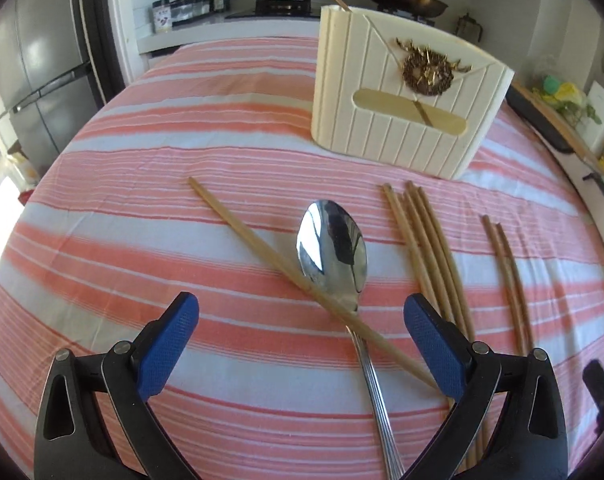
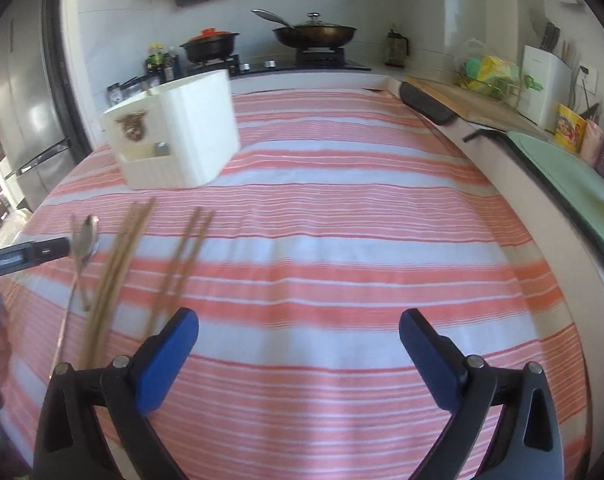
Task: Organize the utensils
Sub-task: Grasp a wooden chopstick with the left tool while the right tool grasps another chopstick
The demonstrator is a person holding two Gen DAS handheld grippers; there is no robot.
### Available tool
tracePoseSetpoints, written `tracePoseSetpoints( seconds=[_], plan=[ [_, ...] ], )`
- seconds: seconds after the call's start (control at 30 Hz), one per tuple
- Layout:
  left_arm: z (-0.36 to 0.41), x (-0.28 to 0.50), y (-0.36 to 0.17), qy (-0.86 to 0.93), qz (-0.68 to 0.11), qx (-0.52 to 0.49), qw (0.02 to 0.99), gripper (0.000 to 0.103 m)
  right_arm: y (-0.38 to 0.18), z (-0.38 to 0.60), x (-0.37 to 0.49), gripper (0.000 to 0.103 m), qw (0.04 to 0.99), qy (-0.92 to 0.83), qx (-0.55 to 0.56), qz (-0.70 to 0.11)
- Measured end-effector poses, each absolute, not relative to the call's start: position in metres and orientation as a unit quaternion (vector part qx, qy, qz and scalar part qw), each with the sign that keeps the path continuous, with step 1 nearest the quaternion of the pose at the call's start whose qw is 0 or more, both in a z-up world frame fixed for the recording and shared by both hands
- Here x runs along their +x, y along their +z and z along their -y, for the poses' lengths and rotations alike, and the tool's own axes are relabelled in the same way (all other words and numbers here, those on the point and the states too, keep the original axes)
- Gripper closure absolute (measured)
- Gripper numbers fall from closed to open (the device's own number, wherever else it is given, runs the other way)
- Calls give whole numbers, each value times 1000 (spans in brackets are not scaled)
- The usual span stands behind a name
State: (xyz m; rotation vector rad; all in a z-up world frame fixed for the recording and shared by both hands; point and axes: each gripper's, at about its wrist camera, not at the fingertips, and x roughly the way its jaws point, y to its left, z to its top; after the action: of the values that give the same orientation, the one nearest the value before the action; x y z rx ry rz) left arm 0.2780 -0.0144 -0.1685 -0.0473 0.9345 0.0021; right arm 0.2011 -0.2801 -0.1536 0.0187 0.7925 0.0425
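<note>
Chopsticks (image 1: 430,256) were spread on the striped cloth (image 1: 181,128) in front of the cream holder (image 1: 402,96), a bundle and a pair (image 1: 506,280) beside it. A metal spoon (image 1: 334,248) was laid nearer the holder's left end, crossed by one loose chopstick (image 1: 261,248). The left gripper (image 1: 302,344) and right gripper (image 2: 297,356) were both held wide apart, nothing between the pads.

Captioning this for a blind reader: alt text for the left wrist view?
An open left tool hovers over a metal spoon crossed by one chopstick on a striped tablecloth. More chopsticks lie right; a cream holder stands behind.
</note>
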Motion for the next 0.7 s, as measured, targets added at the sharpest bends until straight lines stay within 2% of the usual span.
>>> tracePoseSetpoints(
  seconds=[0.1,0.23,0.53,0.57,0.63,0.7],
  plan=[
    [10,273,-176,13,-456,-1,890,1,-153,255,188,1,922,41,-22,-383],
    [-19,260,-180,16,-460,-25,888,1,-149,244,174,1,921,51,-53,-382],
    [-41,242,-182,3,-471,-2,882,1,-151,251,193,2,913,55,-11,-404],
    [-41,239,-182,4,-472,3,881,1,-153,250,197,5,909,60,-3,-412],
    [-40,234,-183,0,-475,9,880,1,-160,247,208,33,898,74,5,-433],
    [-38,230,-182,-4,-477,19,879,1,-169,242,219,45,885,83,11,-457]
  ],
)
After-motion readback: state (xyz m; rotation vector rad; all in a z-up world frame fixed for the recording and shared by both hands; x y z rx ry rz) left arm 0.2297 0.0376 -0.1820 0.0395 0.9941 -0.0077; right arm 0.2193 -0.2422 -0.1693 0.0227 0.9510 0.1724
